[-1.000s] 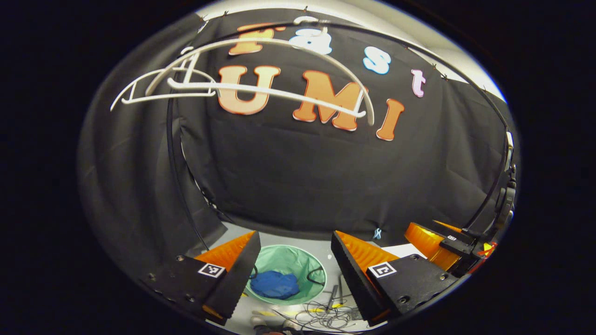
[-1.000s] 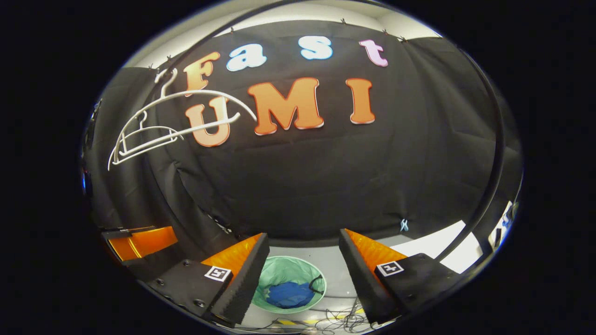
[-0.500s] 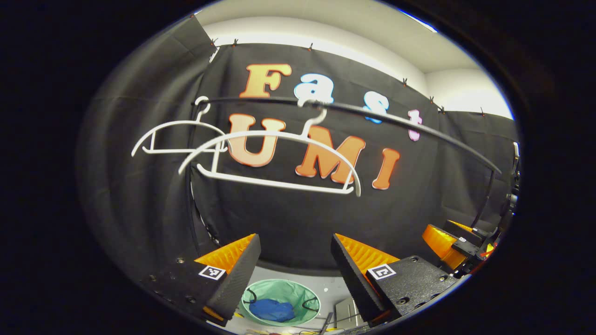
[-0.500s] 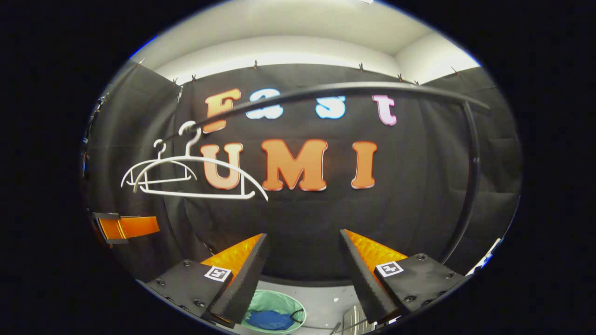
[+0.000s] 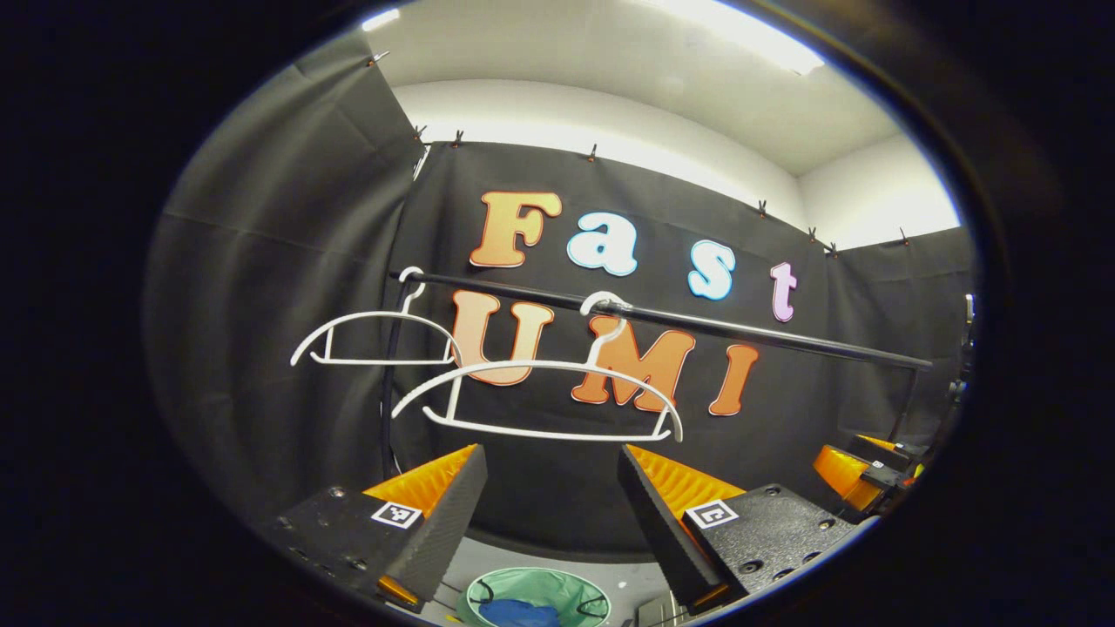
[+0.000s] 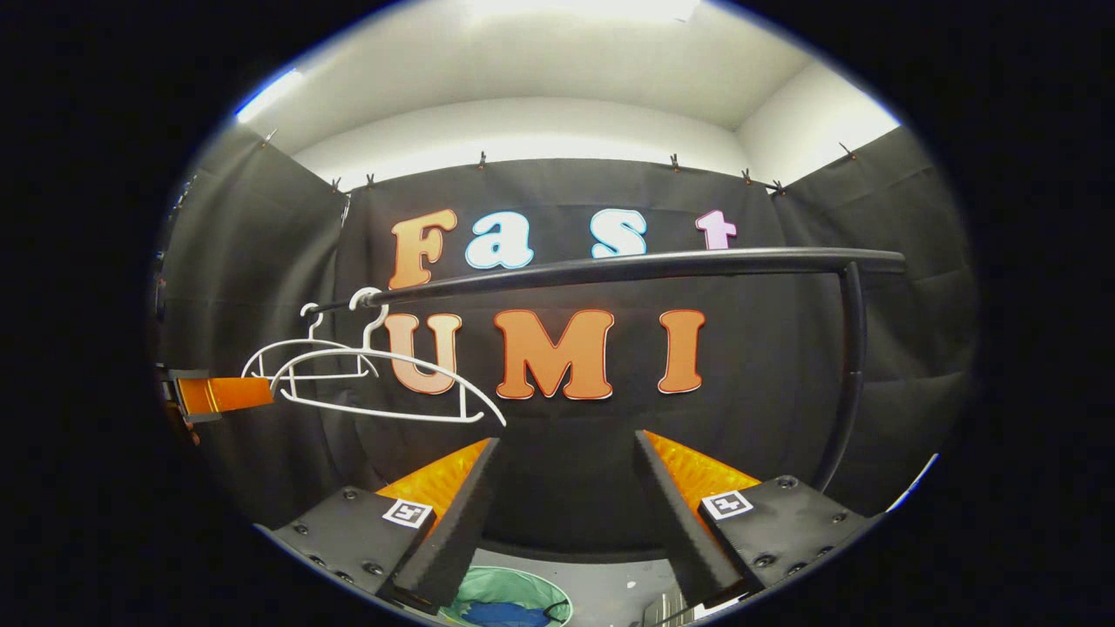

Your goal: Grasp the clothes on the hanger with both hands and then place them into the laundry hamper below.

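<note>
Two bare white hangers (image 5: pixel 536 402) hang on a black rail (image 5: pixel 697 324), one near and one farther left (image 5: pixel 375 335). Far below, a blue garment (image 5: pixel 518 615) lies bunched inside the green laundry hamper (image 5: pixel 557 585) on the floor. My left gripper (image 5: pixel 549 488) is open and holds nothing, well above the hamper and in front of the near hanger. My right gripper (image 6: pixel 566 488) is likewise open, facing the rail (image 6: pixel 627 266), with the hangers (image 6: pixel 383 383) off to its left and the hamper (image 6: pixel 523 585) with the blue garment (image 6: pixel 501 616) beneath. The right gripper (image 5: pixel 858 470) shows at the far right of the left gripper view.
The rail's upright post (image 6: pixel 849 383) stands at the right. Black cloth walls close the booth on three sides. The left gripper (image 6: pixel 222 394) shows at the left edge of the right gripper view, beside the hangers. The floor round the hamper is grey.
Both grippers have risen and tilted up. The hamper with the blue garment slid to the bottom edge of both views, and the rail and hangers dropped toward the middle. Both stayed open.
</note>
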Motion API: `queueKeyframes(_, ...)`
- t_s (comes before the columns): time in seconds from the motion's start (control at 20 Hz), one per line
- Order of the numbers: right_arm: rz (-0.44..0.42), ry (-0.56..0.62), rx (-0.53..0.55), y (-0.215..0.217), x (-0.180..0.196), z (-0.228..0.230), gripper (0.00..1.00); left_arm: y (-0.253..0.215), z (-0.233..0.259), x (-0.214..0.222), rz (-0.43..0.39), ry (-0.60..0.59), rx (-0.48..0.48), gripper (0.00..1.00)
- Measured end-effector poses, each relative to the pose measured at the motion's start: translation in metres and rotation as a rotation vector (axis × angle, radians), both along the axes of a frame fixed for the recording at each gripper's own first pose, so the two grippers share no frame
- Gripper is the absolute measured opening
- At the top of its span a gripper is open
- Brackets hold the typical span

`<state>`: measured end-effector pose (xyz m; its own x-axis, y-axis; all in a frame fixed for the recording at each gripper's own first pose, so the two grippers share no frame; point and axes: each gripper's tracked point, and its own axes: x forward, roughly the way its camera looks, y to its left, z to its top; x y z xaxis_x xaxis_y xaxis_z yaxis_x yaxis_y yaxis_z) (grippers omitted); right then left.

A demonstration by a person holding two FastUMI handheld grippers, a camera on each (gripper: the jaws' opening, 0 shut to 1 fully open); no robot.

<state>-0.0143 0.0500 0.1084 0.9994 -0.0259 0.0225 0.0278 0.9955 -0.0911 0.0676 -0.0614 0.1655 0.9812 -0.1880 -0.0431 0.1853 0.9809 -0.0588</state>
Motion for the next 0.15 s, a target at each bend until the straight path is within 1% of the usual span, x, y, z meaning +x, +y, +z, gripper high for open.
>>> queueKeyframes(0.05,0.004,-0.001,0.004,0.0000,0.0000,-0.0012,0.89,-0.0004,-0.0006,-0.0002,-0.002,0.000,0.007,0.92)
queueKeyframes(0.1,0.001,0.000,0.007,-0.0028,-0.0004,-0.0041,0.89,-0.0004,-0.0012,-0.0004,-0.001,0.002,0.014,0.98)
queueKeyframes(0.15,-0.005,0.003,0.008,-0.0058,-0.0006,-0.0067,0.89,-0.0005,-0.0032,0.0006,0.000,0.004,0.021,0.98)
